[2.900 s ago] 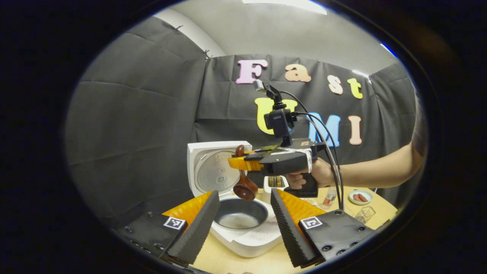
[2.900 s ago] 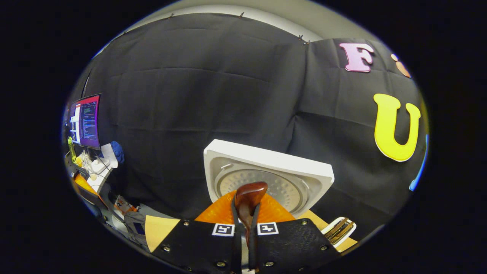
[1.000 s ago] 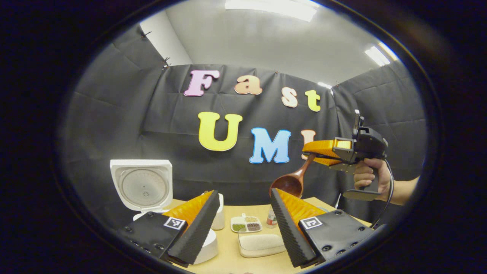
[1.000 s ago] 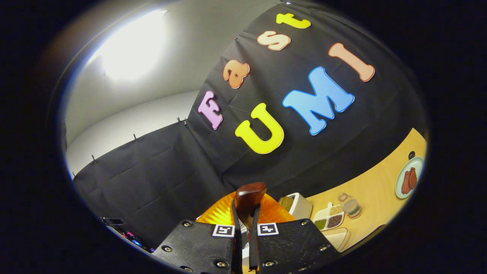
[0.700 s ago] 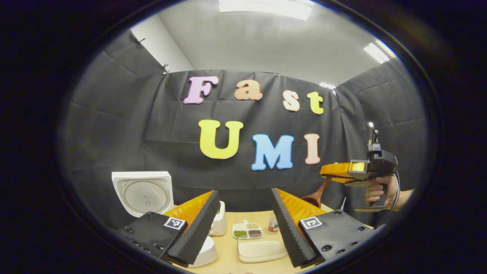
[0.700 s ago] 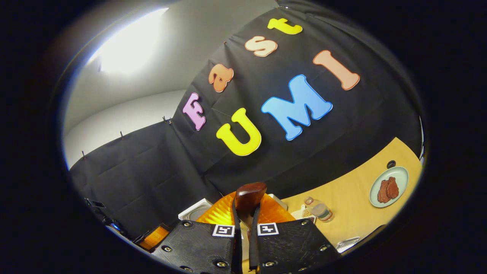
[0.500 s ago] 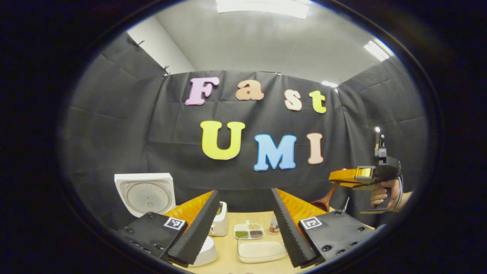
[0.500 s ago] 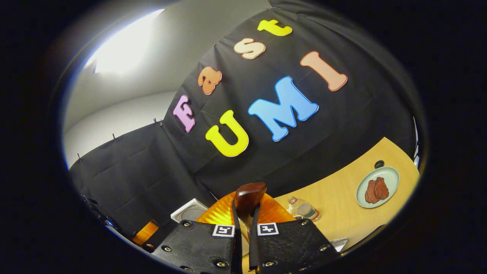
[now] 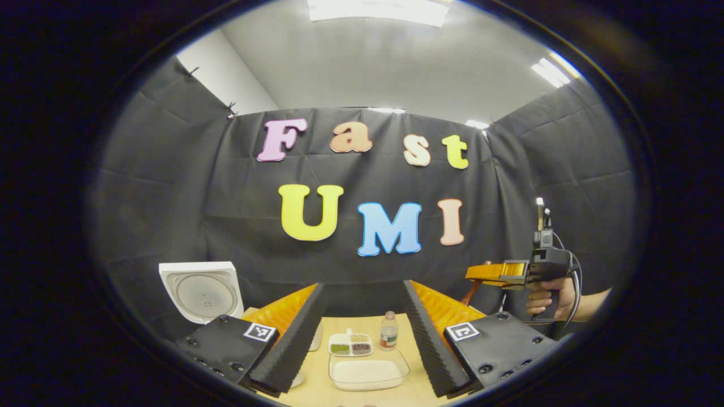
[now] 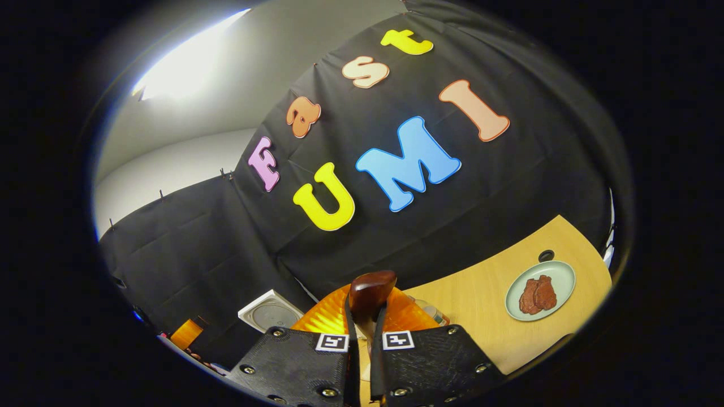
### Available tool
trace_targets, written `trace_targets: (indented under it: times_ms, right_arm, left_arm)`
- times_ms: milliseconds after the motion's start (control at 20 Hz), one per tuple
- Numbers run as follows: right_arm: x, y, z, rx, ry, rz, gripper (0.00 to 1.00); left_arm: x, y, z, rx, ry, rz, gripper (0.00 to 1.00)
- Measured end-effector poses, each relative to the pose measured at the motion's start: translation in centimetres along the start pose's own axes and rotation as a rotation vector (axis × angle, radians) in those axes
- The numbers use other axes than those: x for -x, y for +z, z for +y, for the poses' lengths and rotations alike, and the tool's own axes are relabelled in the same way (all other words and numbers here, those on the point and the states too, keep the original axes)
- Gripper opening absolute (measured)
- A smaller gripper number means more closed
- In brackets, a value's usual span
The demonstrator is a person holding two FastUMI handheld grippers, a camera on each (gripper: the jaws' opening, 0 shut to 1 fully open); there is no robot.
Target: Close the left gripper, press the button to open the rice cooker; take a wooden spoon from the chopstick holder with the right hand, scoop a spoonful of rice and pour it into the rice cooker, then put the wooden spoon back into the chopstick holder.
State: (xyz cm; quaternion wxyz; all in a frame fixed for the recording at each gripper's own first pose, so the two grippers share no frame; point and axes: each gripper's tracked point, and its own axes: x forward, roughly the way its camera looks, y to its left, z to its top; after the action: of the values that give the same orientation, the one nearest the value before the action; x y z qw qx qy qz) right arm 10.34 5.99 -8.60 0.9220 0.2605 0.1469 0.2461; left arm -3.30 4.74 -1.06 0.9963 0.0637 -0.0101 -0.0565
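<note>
My left gripper (image 9: pixel 362 339) stands open over the table with nothing between its fingers. The rice cooker's raised white lid (image 9: pixel 202 289) shows at the left, its pot hidden behind my left finger. A clear box of white rice (image 9: pixel 367 373) lies just ahead between my fingers. Far right, a hand (image 9: pixel 546 298) holds my right gripper (image 9: pixel 478 273), shut on the wooden spoon (image 9: pixel 470 291), whose bowl is hidden behind my right finger. In the right gripper view the spoon's dark handle end (image 10: pixel 370 289) sticks up between the shut fingers of the right gripper (image 10: pixel 362 333), with the cooker lid (image 10: pixel 270 311) low at the left.
A small tray of beans (image 9: pixel 350 345) and a little bottle (image 9: pixel 387 337) stand behind the rice box. A pale plate with meat (image 10: pixel 540 291) lies on the wooden table (image 10: pixel 486 316) at the right. Black cloth walls close in the booth.
The right gripper has carried the spoon from above the open cooker far to the right and lower. The left gripper's view has swung right, bringing the rice box between its fingers.
</note>
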Motion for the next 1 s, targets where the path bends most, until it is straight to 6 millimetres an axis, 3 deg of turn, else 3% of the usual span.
trace_targets:
  times_ms: [200, 500, 800, 1000]
  right_arm:
    - [0.1, -1.4, -2.8, 0.027, -0.062, 0.022, 0.07]
    - [1.6, -5.9, -8.8, 0.080, -0.223, 0.102, 0.07]
    - [1.3, -11.3, -11.9, 0.081, -0.307, 0.172, 0.08]
    - [0.4, -14.1, -12.5, 0.073, -0.355, 0.211, 0.07]
  left_arm:
    - [0.1, 0.3, -1.1, -0.013, 0.014, 0.004, 0.94]
    - [0.4, -1.6, -3.1, -0.002, 0.008, 0.036, 0.94]
    - [0.6, -2.7, -2.4, -0.012, 0.018, 0.079, 0.94]
    - [1.3, -3.4, -1.6, 0.007, 0.042, 0.093, 0.94]
